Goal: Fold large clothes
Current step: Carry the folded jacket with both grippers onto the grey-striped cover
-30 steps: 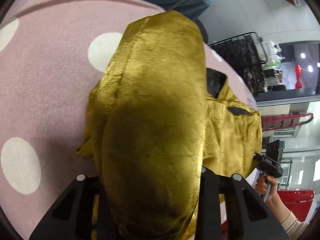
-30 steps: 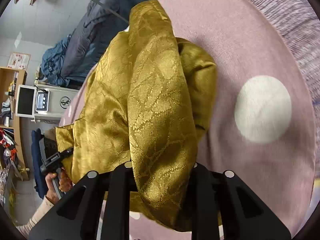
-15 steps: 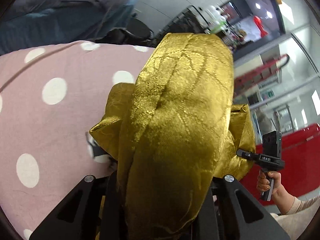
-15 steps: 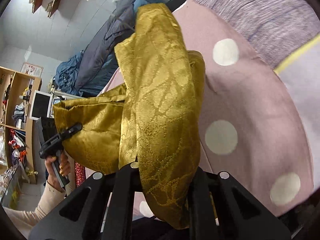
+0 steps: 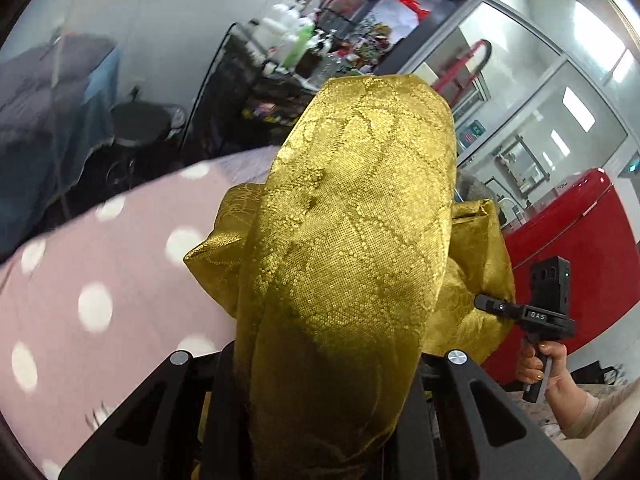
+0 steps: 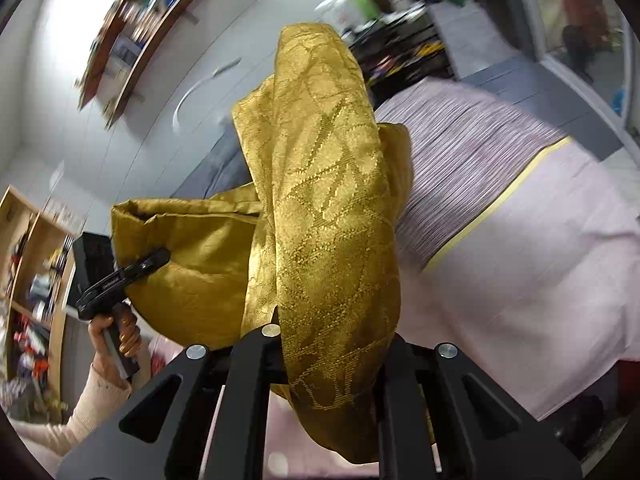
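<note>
Left wrist view shows me both tongs, left [image 5: 320, 380] and right [image 5: 486, 304], clamped on the garment [image 5: 348, 248], stretched left-right between them above the bed [image 5: 100, 272].

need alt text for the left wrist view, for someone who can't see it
A bulky gold patterned garment is clamped in the left gripper and fills the middle of the frame. At right, a hand holds the right gripper, pinching another part of the fabric. A pink polka-dot cover lies at left.
</note>
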A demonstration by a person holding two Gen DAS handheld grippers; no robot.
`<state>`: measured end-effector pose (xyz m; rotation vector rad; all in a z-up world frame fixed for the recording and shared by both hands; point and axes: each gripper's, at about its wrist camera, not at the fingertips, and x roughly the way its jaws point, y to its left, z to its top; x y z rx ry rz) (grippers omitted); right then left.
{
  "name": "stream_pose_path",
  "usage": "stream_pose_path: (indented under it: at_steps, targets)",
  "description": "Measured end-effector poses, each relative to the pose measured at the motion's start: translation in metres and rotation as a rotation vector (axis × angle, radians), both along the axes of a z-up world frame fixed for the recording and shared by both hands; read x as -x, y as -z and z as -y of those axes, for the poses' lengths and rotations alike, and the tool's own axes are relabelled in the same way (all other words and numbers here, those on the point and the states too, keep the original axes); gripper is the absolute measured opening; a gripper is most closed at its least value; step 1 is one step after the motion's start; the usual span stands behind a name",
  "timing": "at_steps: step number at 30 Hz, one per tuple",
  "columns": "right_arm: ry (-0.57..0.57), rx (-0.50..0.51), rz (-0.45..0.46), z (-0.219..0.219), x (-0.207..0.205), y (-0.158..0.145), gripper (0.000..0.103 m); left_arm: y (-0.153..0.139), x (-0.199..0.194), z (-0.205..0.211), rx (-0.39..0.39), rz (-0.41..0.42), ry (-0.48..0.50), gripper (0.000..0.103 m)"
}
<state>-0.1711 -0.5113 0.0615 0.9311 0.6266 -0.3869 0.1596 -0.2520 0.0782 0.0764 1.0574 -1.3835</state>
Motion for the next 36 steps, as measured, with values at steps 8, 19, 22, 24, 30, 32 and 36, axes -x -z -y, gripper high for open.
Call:
stream_pose_path:
  at_steps: [8,19,22,24,30,32,36]
  targets:
    - [0.35,-0.132,-0.015,0.118,0.094,0.055,0.01,0.035,0.002,0.2,-0.095,-0.028,0.058,0.018]
    - [0.68,-0.506,-0.008,0.152,0.175,0.208,0.017,0.155,-0.017,0.385,-0.39,0.02,0.047,0.039]
    - [0.685,-0.456,-0.057,0.145,0.162,0.212,0.019,0.159,-0.018,0.405,-0.406,0.093,0.056,0.057]
    - [0.696,-0.47,-0.07,0.137,0.159,0.219,0.025,0.161,-0.015,0.411,-0.411,0.13,0.03,0.072]
    - [0.714,-0.475,-0.12,0.138,0.163,0.229,0.051,0.157,-0.024,0.404,-0.39,0.176,-0.086,0.098]
    - [0.714,-0.48,-0.12,0.14,0.169,0.231,0.06,0.154,-0.032,0.396,-0.41,0.201,-0.111,0.098]
    - [0.692,-0.471,-0.124,0.144,0.177,0.226,0.064,0.107,-0.052,0.374,-0.31,0.215,-0.178,0.096]
